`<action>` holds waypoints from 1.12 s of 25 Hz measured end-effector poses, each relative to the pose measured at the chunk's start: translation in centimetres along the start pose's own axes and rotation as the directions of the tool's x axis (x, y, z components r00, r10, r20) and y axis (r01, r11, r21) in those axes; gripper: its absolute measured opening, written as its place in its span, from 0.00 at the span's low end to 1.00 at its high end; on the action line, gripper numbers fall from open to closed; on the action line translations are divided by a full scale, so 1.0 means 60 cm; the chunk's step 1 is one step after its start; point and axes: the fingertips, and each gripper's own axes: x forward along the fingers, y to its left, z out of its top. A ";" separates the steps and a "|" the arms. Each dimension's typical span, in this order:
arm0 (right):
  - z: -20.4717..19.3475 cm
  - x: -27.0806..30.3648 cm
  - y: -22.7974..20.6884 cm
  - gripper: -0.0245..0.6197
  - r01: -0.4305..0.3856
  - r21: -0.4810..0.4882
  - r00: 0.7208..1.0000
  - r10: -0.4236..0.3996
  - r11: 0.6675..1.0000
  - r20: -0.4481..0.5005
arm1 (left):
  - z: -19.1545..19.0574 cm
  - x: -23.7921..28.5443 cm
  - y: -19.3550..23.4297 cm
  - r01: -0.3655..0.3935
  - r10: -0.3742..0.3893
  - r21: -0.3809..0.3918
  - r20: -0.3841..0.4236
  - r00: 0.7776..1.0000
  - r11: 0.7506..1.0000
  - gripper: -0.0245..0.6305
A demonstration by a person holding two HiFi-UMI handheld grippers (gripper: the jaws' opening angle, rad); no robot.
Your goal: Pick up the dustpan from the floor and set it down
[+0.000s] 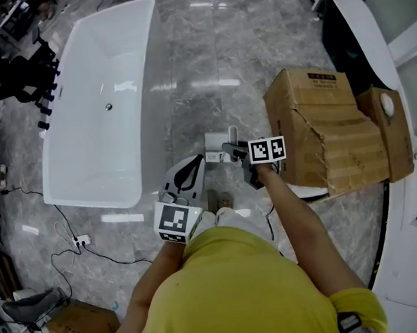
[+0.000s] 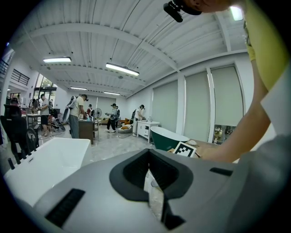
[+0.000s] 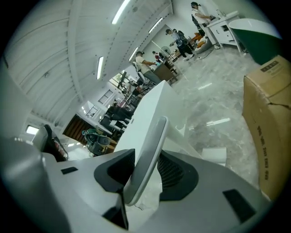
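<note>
The left gripper (image 1: 196, 161) is seen nearest, its jaws pressed together on nothing. The dustpan (image 1: 215, 143) is pinched by the right gripper (image 1: 235, 151) at its slim, pale-grey upright handle (image 3: 148, 154). The white pan is seen low at the marbled floor (image 1: 209, 57), between bathtub (image 1: 73, 135) and cardboard box (image 1: 319, 134).

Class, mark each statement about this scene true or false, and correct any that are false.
1. The right hand-held gripper is closed on the handle of the dustpan. True.
2. The white bathtub is full of water. False: it looks empty, and its drain is in plain sight.
3. Cardboard boxes stand on the person's right. True.
4. The left hand-held gripper holds a brush. False: nothing is between its jaws.
5. The floor is wooden planks. False: it is glossy grey marble-patterned tile.
</note>
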 end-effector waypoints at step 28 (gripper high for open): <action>0.195 -0.378 0.279 0.05 0.678 -0.353 0.595 -0.199 0.645 0.779 | 0.185 0.025 -0.040 -0.041 0.002 0.193 0.195 0.981 0.980 0.04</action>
